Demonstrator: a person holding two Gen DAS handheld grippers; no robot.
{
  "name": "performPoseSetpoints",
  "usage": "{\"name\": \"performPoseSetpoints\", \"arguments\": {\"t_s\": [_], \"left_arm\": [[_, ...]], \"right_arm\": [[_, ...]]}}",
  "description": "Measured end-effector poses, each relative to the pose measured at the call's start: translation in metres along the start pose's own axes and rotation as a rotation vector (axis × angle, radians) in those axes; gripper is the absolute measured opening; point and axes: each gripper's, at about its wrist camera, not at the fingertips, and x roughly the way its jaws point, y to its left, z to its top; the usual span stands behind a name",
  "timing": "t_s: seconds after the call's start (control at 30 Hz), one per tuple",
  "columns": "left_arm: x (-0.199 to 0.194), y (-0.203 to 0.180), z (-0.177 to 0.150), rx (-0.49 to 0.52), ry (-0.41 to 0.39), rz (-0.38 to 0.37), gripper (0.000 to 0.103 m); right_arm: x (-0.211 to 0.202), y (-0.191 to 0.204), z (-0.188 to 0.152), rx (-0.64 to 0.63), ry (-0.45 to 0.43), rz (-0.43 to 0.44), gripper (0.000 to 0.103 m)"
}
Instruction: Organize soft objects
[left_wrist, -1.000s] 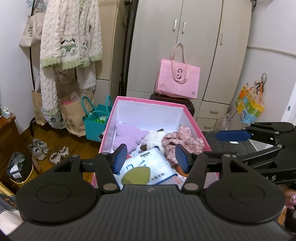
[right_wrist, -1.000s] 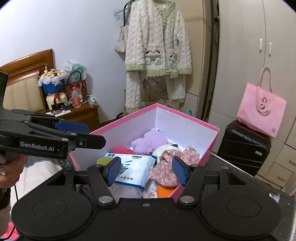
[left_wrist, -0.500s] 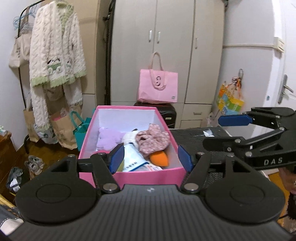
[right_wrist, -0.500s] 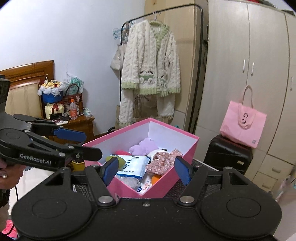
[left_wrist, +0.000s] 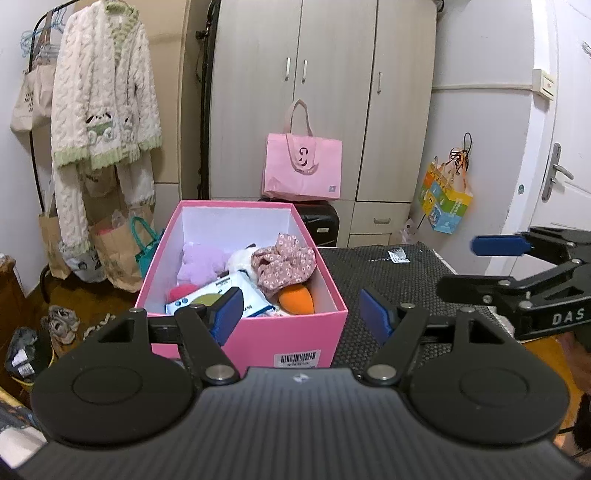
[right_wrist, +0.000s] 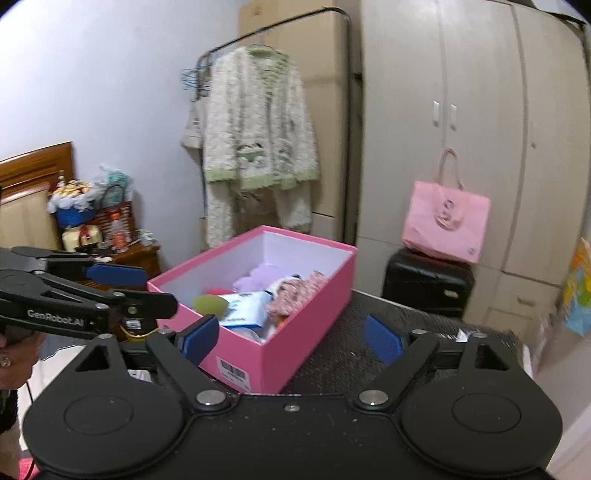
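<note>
Both the left gripper (left_wrist: 301, 310) and right gripper (right_wrist: 291, 334) hover empty just short of the pink box (left_wrist: 303, 332), jaws opening, with the soft toys (left_wrist: 207, 258) already inside, so packing looks finished; next probably just backing off.

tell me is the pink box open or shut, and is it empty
Open and not empty. The pink box has no lid on, and a purple plush, floral cloth and a white packet lie inside.

Beige wardrobe (left_wrist: 325, 99), white walls, wooden floor (left_wrist: 70, 291).
</note>
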Motion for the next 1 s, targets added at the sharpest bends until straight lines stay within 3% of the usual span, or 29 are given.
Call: {"name": "performPoseSetpoints", "arguments": {"t_s": [0.13,0.3,0.37,0.6,0.83,1.0], "left_arm": [[0.002,0.003,-0.003,-0.013,0.006,-0.001,0.077],[0.003,0.006,-0.005,-0.030,-0.005,0.024,0.097],[0.003,0.006,-0.006,-0.031,-0.005,0.047,0.101],[0.006,0.004,-0.008,-0.003,0.001,0.120,0.103],[0.004,0.000,-0.009,0.006,0.008,0.185,0.103],[0.002,-0.004,-0.012,0.017,-0.005,0.189,0.103]], "right_arm": [[-0.002,0.002,-0.008,0.005,0.008,-0.077,0.102],[0.005,0.010,-0.012,-0.017,0.084,-0.228,0.103],[0.007,0.012,-0.013,-0.025,0.113,-0.251,0.103],[0.004,0.007,-0.017,0.078,0.151,-0.227,0.103],[-0.006,0.011,-0.022,0.112,0.150,-0.297,0.103],[-0.018,0.015,-0.027,0.127,0.113,-0.332,0.103]]}}
